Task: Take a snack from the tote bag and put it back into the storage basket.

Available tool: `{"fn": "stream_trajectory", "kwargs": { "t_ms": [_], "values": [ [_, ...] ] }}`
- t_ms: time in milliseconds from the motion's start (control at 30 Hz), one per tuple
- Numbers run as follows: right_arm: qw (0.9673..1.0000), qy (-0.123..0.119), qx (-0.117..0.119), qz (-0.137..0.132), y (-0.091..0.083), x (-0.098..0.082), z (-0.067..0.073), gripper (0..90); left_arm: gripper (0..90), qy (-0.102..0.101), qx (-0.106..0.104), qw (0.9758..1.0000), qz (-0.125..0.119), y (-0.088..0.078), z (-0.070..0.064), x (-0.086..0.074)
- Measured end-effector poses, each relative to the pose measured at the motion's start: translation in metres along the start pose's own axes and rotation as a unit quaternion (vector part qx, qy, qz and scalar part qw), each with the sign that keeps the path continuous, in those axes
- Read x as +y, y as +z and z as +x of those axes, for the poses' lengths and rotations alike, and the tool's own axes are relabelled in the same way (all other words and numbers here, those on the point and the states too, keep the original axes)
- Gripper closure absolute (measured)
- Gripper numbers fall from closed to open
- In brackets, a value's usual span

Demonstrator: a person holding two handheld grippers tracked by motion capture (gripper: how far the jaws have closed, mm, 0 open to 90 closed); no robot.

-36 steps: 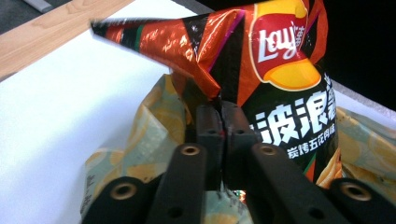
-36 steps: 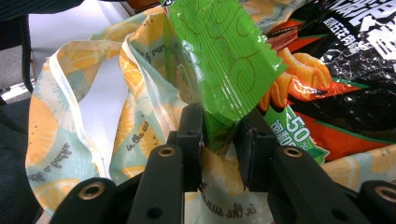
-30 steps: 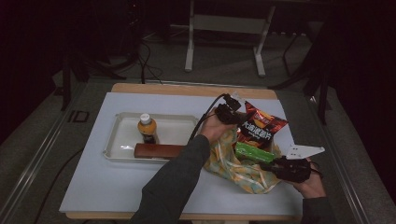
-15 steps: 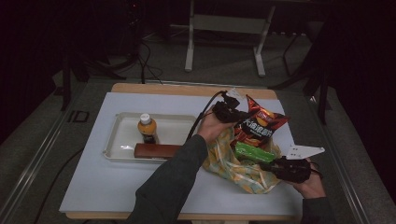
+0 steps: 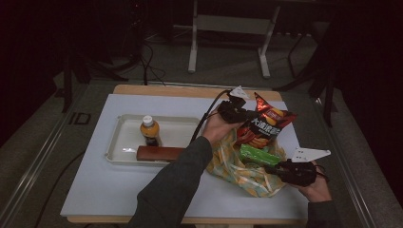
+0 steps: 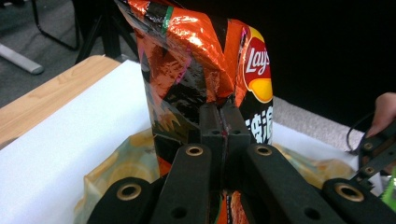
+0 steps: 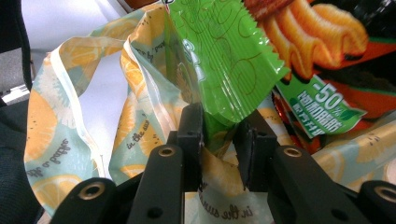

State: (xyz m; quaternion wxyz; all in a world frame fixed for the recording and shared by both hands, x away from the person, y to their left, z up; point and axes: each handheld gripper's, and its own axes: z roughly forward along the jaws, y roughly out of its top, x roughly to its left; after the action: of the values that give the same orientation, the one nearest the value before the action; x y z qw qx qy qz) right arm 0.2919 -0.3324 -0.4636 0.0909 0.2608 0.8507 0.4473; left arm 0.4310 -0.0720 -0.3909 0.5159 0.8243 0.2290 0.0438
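The left gripper (image 5: 237,112) is clamped tight on the crinkled edge of an orange-and-black foil crisp bag (image 5: 263,126), its jaws pressed together on the foil in the left gripper view (image 6: 219,125). The crisp bag stands upright, long axis near vertical, top pointing up, its lower end inside the mouth of a lemon-printed soft plastic bag (image 5: 240,167) on the white table sheet (image 5: 95,190). The right gripper (image 5: 280,169), at the lemon bag's right edge, stands part-closed on the bag's rim and the corner of a green foil snack packet (image 7: 219,60). Left of the lemon bag sits a white tray (image 5: 116,142).
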Motion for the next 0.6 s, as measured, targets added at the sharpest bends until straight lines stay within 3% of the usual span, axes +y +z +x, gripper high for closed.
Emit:
{"fn": "stream_trajectory", "kwargs": {
  "t_ms": [600],
  "values": [
    [1.0,0.003,0.001,-0.001,0.0,-0.001,-0.001,73.3,89.9,-0.004,-0.003,0.9991,-0.043,-0.017,-0.008,0.013]
  ]
}}
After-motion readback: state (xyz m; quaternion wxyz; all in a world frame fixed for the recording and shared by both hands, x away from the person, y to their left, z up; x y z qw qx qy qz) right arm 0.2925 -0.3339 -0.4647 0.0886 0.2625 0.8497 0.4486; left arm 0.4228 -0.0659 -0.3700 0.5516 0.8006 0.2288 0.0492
